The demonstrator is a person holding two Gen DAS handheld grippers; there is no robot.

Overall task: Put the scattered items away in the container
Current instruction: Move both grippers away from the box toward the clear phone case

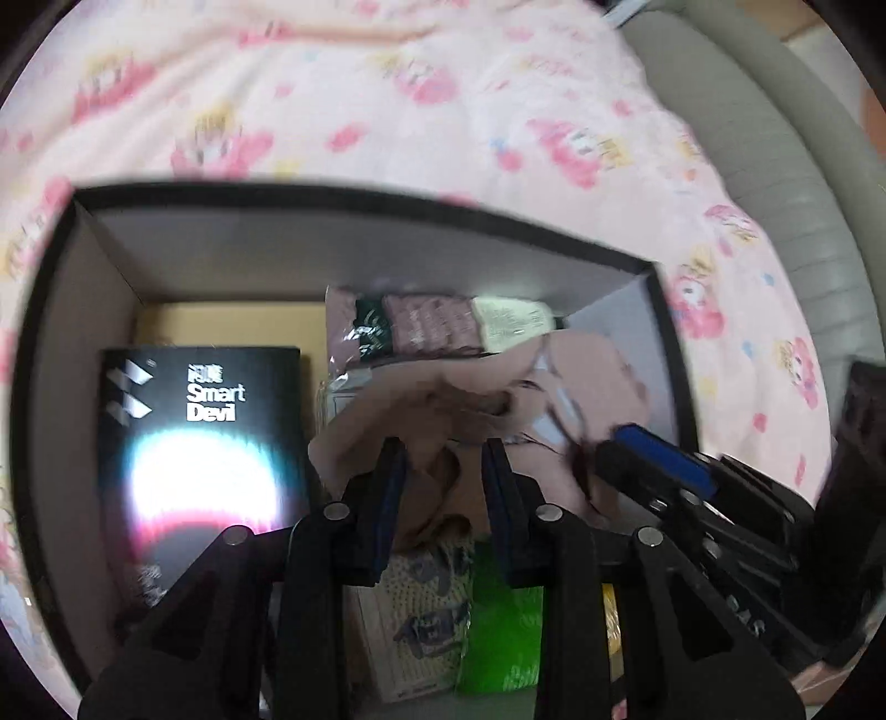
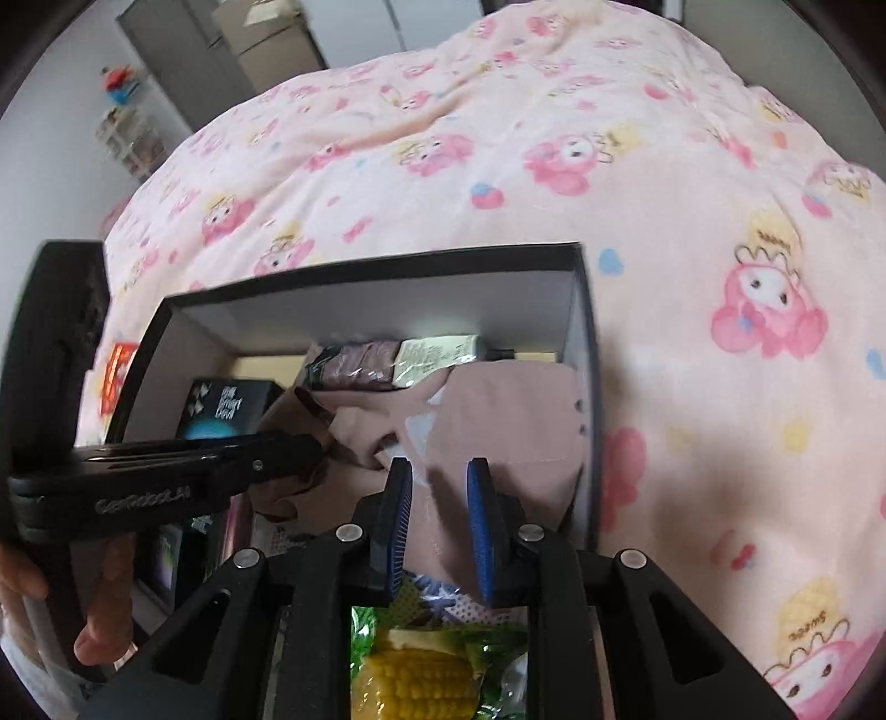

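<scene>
A black-rimmed cardboard box sits on the bed. A dusty-pink cloth lies crumpled inside it on the right. My left gripper reaches down into the box, its fingers closed on a bunched fold of that cloth; in the right wrist view it comes in from the left. Over the cloth's near part, my right gripper has its blue pads apart, pressing nothing. Under the cloth lie a corn packet and a dotted packet.
A black "Smart Devil" carton fills the box's left side, and sachets lie along its far wall. The pink cartoon-print blanket surrounds the box. A person's hand holds the left gripper's handle. Grey cabinets stand beyond.
</scene>
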